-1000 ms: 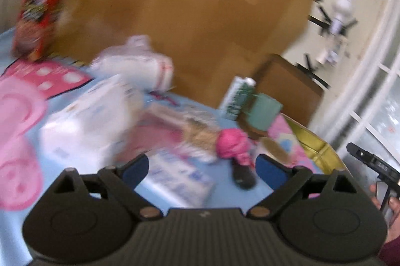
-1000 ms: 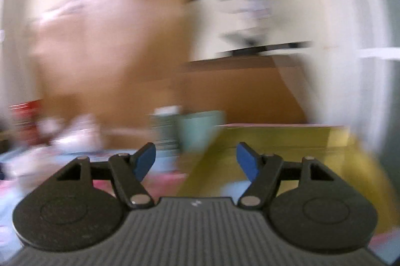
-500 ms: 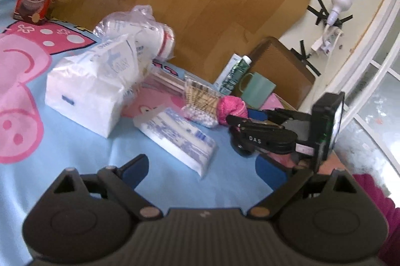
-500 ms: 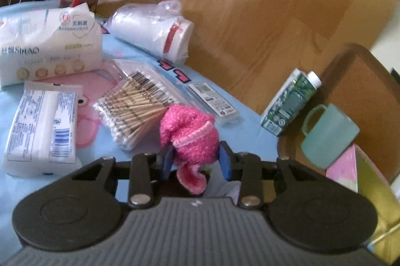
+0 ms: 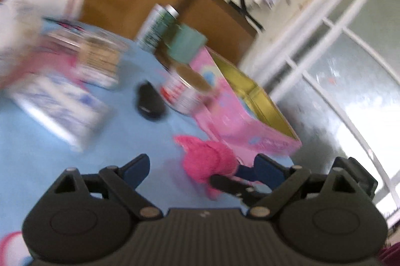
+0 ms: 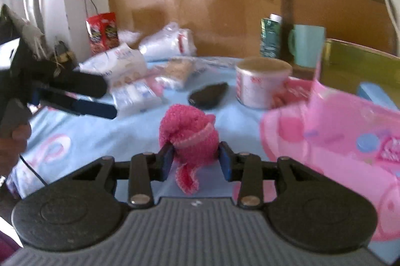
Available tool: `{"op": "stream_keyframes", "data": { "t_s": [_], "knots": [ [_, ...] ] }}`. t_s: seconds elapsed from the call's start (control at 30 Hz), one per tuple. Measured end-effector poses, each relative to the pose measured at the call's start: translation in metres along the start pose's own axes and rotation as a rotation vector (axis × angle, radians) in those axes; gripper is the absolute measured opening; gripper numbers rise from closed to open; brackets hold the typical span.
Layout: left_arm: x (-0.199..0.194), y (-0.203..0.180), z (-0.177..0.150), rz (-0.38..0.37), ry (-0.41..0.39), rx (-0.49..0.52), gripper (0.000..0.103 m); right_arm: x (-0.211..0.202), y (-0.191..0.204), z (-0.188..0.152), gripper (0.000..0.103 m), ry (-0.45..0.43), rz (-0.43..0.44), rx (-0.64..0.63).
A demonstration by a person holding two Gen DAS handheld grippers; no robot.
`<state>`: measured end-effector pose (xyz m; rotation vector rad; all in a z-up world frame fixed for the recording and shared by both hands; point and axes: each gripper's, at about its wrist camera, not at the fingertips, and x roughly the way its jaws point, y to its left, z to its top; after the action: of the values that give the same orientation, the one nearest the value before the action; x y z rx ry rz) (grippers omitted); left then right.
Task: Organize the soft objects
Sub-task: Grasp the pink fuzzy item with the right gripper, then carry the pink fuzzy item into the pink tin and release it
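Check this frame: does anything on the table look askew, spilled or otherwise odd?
Nothing is spilled or damaged. The green carton appears to lean against the brown board rather than stand upright. The right gripper holds the pink fluffy sock, a loose end dangling below its fingers. Blur hides finer detail.

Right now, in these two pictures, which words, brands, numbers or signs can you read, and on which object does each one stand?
None can be read with certainty.
White tissue pack: blue print, too blurred.
Red snack box: logo blurred.
White tub with red print: red marks, unreadable.
Green carton: pattern only.
Flat white-blue packet: smeared by motion.
Pink tin box: pictures, no legible letters.
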<state>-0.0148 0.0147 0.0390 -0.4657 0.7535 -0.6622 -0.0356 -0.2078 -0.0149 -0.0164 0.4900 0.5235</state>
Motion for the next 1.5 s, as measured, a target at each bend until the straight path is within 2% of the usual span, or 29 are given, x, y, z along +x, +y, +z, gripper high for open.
{"op": "stream_keyframes", "data": {
  "t_s": [0.07,0.2,0.3,0.33,0.53,0.6,0.73,0.8,0.83,0.87,0.9,0.97,1.13,1.23,1.37,1.43,1.5],
  "knots": [
    [0.021,-0.011,0.0,0.001,0.044,0.028,0.09,0.001,-0.001,-0.005,0.044,0.001,0.004,0.009],
    [0.057,-0.024,-0.001,0.001,0.134,0.061,0.066,0.001,-0.002,-0.016,0.041,0.006,-0.006,0.01],
    [0.069,-0.037,0.002,0.021,0.147,0.107,0.057,-0.007,-0.014,-0.016,0.031,-0.037,-0.042,0.018],
    [0.071,-0.041,0.006,-0.001,0.147,0.108,0.057,-0.012,-0.018,-0.014,0.027,-0.056,-0.043,0.033],
    [0.092,-0.099,0.038,-0.057,0.093,0.28,0.059,-0.051,-0.045,0.005,0.027,-0.228,-0.142,0.062],
    [0.108,-0.115,0.05,-0.067,0.089,0.324,0.061,-0.057,-0.056,0.013,0.027,-0.259,-0.184,0.062],
    [0.153,-0.13,0.068,-0.057,0.103,0.366,0.066,-0.052,-0.089,0.028,0.028,-0.25,-0.261,0.096],
    [0.178,-0.131,0.074,-0.034,0.116,0.365,0.08,-0.043,-0.106,0.035,0.029,-0.226,-0.297,0.131],
    [0.188,-0.13,0.076,-0.004,0.114,0.364,0.082,-0.035,-0.115,0.038,0.031,-0.211,-0.326,0.143],
    [0.197,-0.129,0.076,0.036,0.104,0.363,0.083,-0.026,-0.124,0.043,0.035,-0.189,-0.369,0.145],
    [0.201,-0.127,0.076,0.06,0.098,0.361,0.083,-0.016,-0.131,0.044,0.044,-0.17,-0.42,0.141],
    [0.198,-0.123,0.075,0.047,0.086,0.343,0.083,-0.002,-0.143,0.043,0.046,-0.153,-0.504,0.134],
    [0.171,-0.121,0.065,0.026,0.047,0.375,0.084,-0.003,-0.16,0.034,0.046,-0.177,-0.537,0.193],
    [0.149,-0.115,0.057,-0.013,0.033,0.365,0.086,-0.016,-0.156,0.031,0.046,-0.217,-0.536,0.223],
    [0.108,-0.097,0.041,-0.024,0.001,0.355,0.086,-0.035,-0.139,0.03,0.046,-0.291,-0.52,0.227],
    [0.084,-0.079,0.034,-0.004,-0.018,0.329,0.086,-0.04,-0.129,0.033,0.046,-0.313,-0.501,0.21],
    [0.06,-0.057,0.028,0.047,-0.043,0.292,0.086,-0.04,-0.117,0.039,0.046,-0.322,-0.463,0.19]
  ]
}}
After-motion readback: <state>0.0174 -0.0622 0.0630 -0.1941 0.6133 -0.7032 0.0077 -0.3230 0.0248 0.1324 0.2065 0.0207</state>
